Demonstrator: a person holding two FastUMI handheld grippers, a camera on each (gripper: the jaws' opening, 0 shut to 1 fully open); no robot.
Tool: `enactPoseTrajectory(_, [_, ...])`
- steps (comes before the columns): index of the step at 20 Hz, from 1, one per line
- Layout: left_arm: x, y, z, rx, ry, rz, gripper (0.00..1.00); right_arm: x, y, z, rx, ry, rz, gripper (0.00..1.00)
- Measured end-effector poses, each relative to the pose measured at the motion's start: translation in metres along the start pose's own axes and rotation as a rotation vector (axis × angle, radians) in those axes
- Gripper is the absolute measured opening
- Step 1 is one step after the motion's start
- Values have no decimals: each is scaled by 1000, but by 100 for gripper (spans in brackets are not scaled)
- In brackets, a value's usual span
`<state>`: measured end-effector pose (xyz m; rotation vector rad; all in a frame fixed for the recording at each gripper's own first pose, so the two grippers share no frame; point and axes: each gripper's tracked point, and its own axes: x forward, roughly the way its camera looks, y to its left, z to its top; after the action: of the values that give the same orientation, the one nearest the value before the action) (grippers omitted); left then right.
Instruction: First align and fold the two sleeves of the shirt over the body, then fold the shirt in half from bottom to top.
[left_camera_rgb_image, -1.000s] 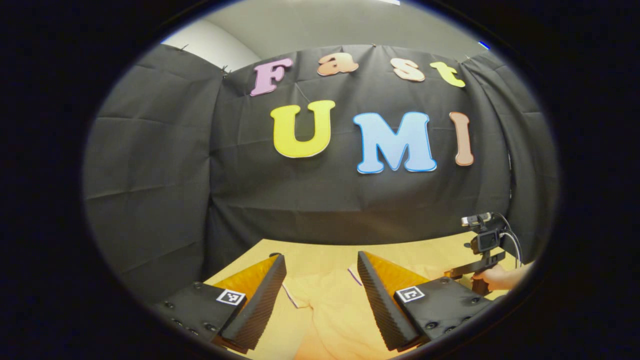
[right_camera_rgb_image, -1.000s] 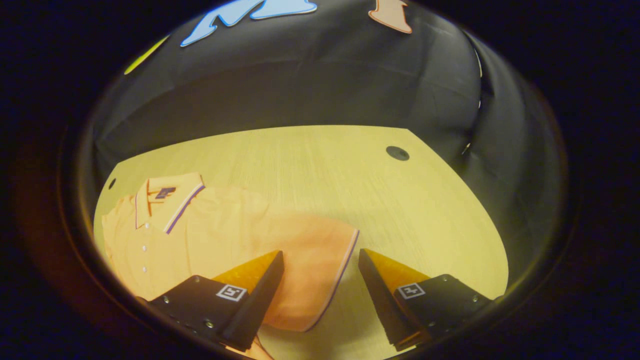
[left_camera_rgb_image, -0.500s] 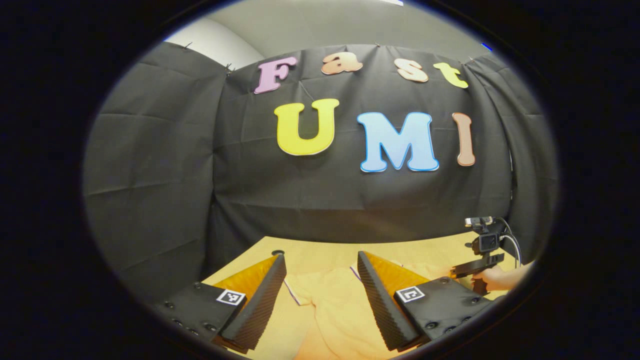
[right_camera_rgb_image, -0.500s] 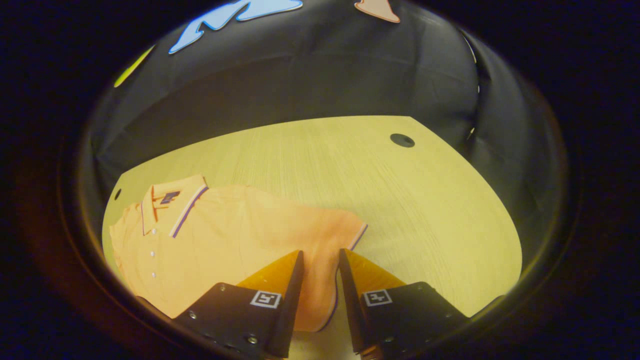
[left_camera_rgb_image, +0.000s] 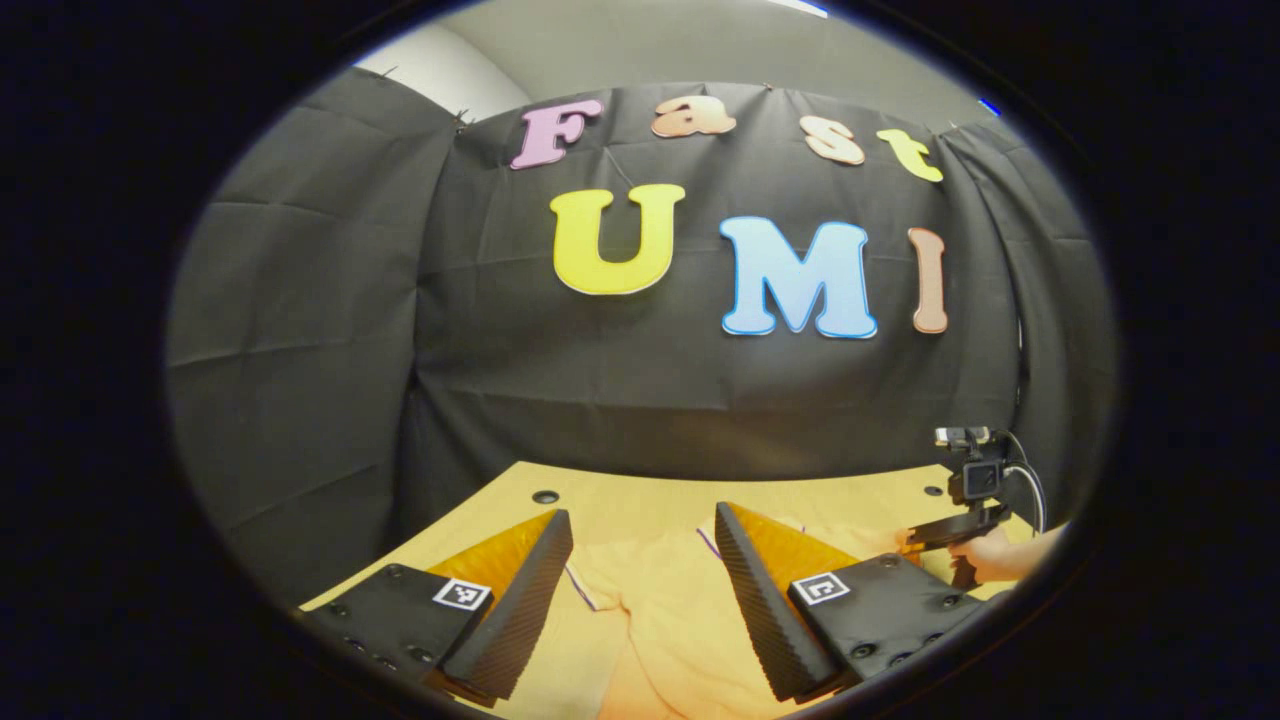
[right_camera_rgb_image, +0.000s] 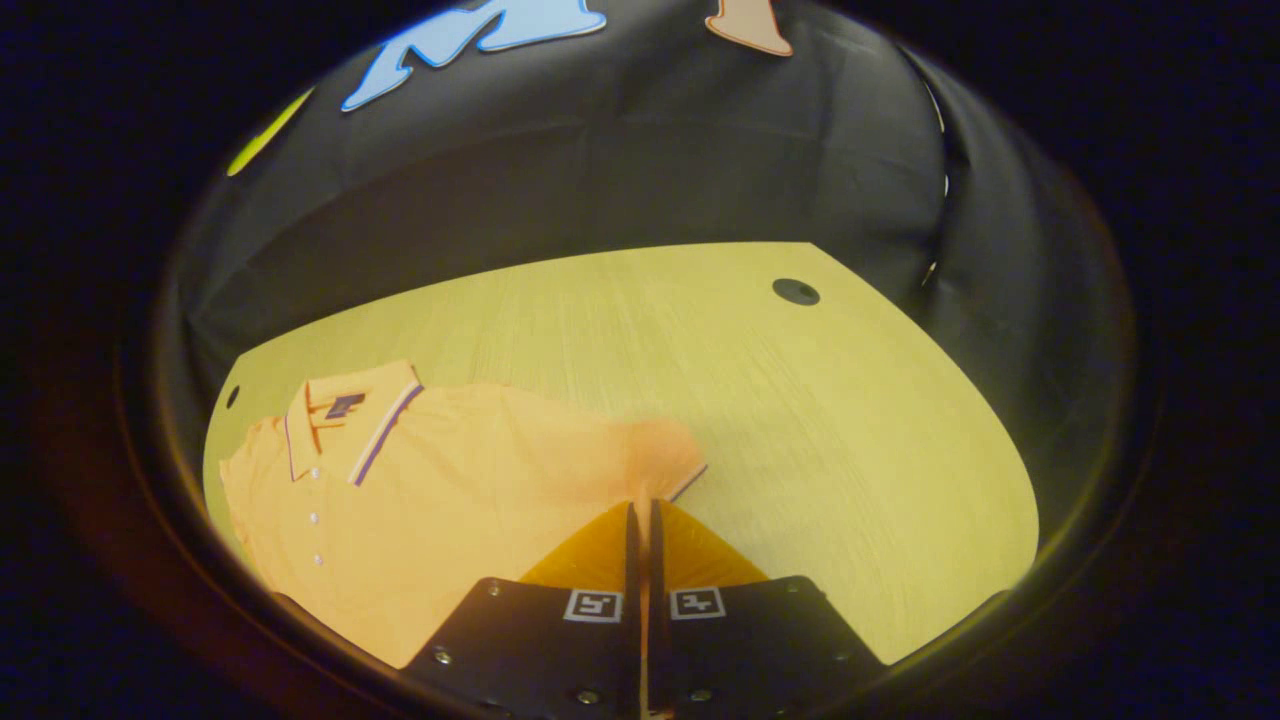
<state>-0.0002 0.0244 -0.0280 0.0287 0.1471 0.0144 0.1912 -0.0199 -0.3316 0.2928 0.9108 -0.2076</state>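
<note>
Polo shirt (right_camera_rgb_image: 440, 480): orange, short-sleeved, with a dark-and-white striped trim on collar and cuffs. Lies flat, front up, on the left half of the desk (right_camera_rgb_image: 800, 420) in the right gripper view. Collar (right_camera_rgb_image: 355, 410) sits at the far left, with a small dark label inside the neck and a row of pale buttons running down the placket.

Right sleeve (right_camera_rgb_image: 660, 465): extends to the right of the body; its trimmed cuff edge shows just beyond the right gripper (right_camera_rgb_image: 641, 520).

Right gripper: jaws brought together with barely a sliver between them, pinching the sleeve fabric near the cuff. In the left gripper view the same tool (left_camera_rgb_image: 960, 525) appears at the far right edge, held by a hand (left_camera_rgb_image: 990, 555), with a small camera and cable mounted on top.

Left gripper (left_camera_rgb_image: 640, 560): jaws spread wide, holding nothing. Orange shirt cloth (left_camera_rgb_image: 660, 620) lies on the desk between and beyond its fingers, a trimmed edge visible just past the left finger; whether the fingers touch the cloth cannot be told.

Desk: pale wood grain, with round dark cable holes (right_camera_rgb_image: 796, 292) near its far corners.

Backdrop: black cloth wall (left_camera_rgb_image: 320, 330) closing the far side and both flanks.
</note>
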Motion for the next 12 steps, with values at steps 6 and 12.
enactPoseTrajectory(6, [4, -11, -5, -17, 20, -94, 95, -32, 36, 31, -51, -111, 29, 3])
enactPoseTrajectory(12, [7, -11, -7, -26, 21, -120, 94, -55, 94, 33, -147, -139, 100, 3])
